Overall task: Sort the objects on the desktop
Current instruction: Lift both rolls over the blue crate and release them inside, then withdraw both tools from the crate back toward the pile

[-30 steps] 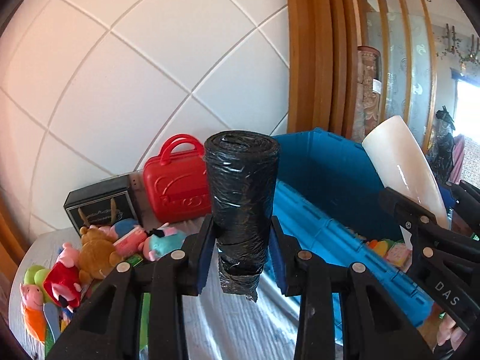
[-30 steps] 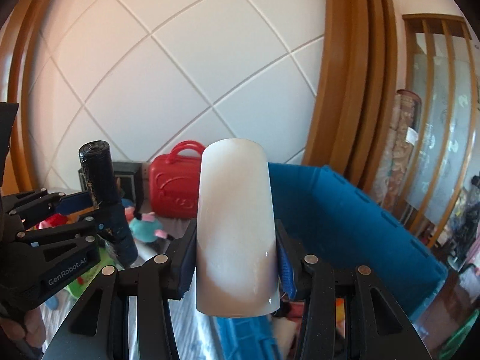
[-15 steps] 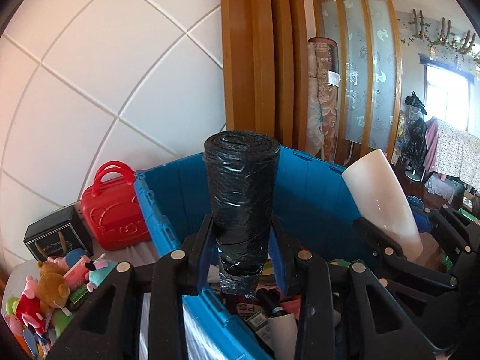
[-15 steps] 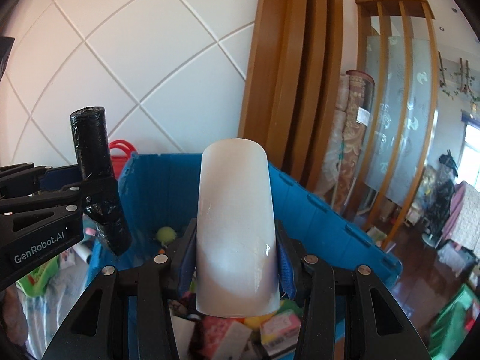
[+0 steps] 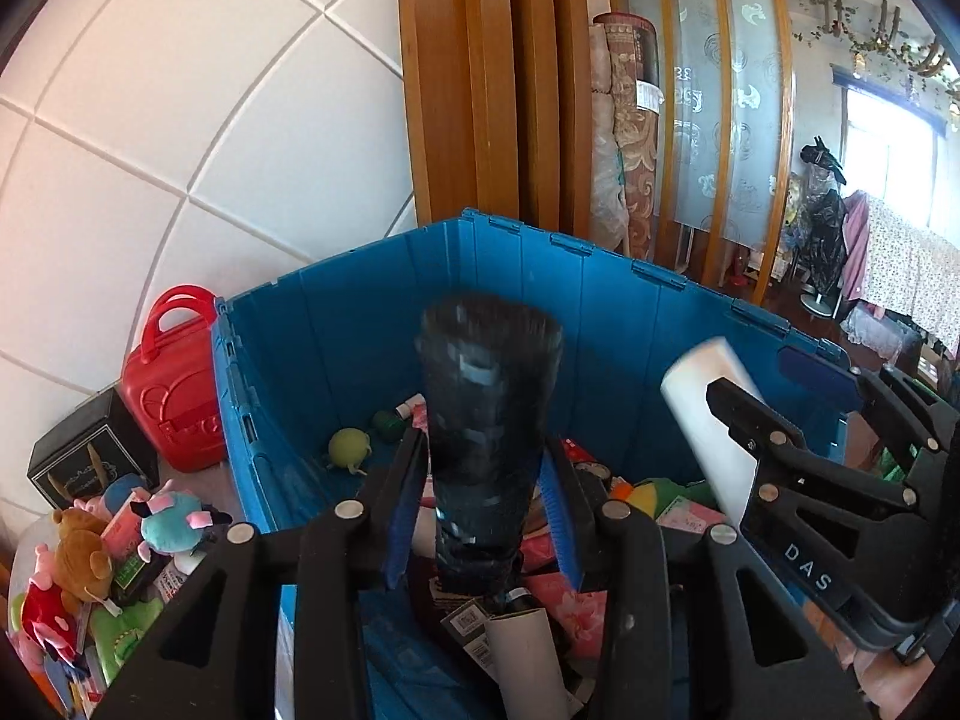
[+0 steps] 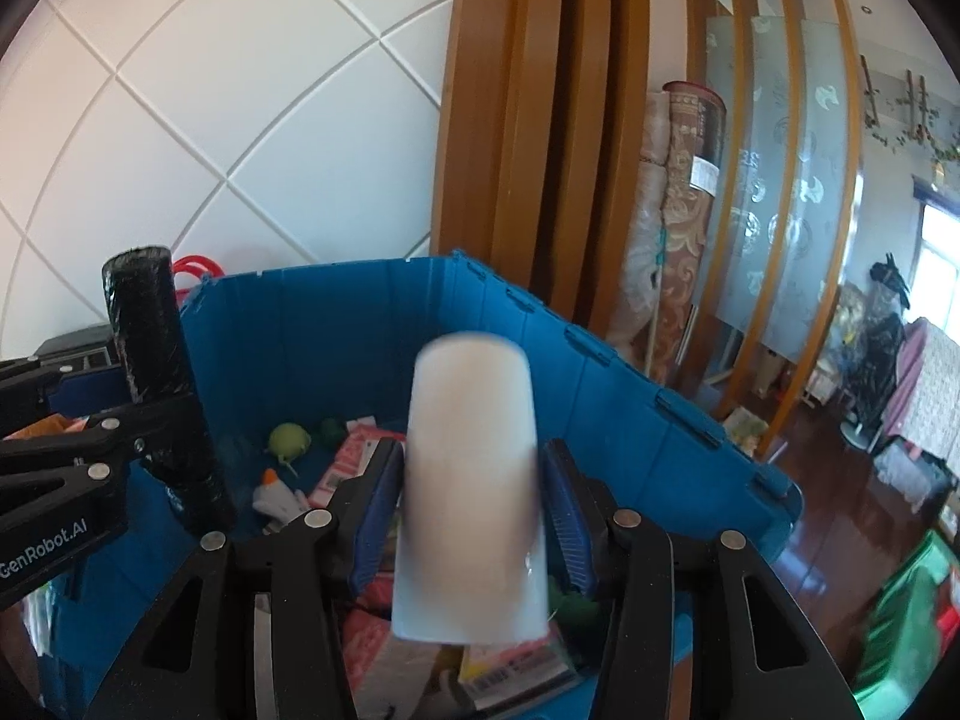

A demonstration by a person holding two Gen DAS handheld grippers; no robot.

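Black bag roll is seen upright between the pads of the left tongs, above the open blue crate; it is blurred and the pads look parted from its sides, so a firm hold cannot be told. Judged light, soft-wrapped, slightly slippery plastic; best taken around the lower middle. White roll is placed likewise in the right tongs, over the same crate, also blurred with gaps at both pads, so release is suspected but not sure. Judged light, stiff, smooth. Crate is already filled with packets and a green ball. Plush toys and red case are left on the tabletop beside the crate
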